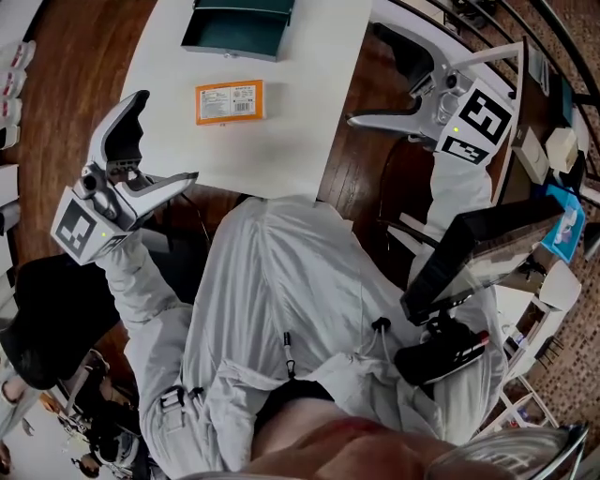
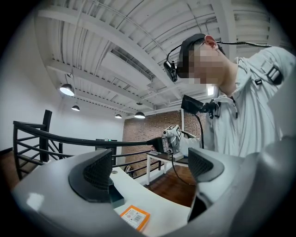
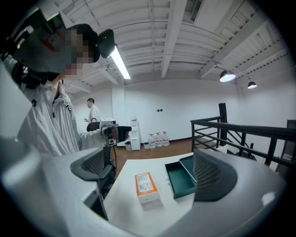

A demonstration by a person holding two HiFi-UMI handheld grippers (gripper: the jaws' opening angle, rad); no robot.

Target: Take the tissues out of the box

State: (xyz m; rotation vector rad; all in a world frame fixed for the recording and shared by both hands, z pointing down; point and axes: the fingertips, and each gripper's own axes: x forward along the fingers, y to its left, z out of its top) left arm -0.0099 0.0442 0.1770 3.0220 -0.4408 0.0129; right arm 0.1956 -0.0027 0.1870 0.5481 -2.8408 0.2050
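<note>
An orange-topped tissue pack (image 1: 230, 101) (image 3: 147, 187) (image 2: 135, 216) lies flat on the white table (image 1: 309, 112). Beyond it stands a teal box (image 1: 239, 26) (image 3: 180, 178) with its drawer pulled out; I cannot see what is inside. My left gripper (image 1: 167, 138) (image 2: 150, 171) is raised off the table's near left corner, open, with nothing between its fingers. My right gripper (image 1: 367, 77) (image 3: 150, 169) hovers just off the table's right edge over the wooden floor, jaws spread wide and empty. Neither touches the pack or the box.
A dark chair (image 1: 487, 248) stands at the right, close to my right side. A black railing (image 3: 249, 132) runs beyond the table. Another person (image 3: 92, 111) stands far off by several water bottles (image 3: 157, 139). Shelves with small items line the far right (image 1: 562, 159).
</note>
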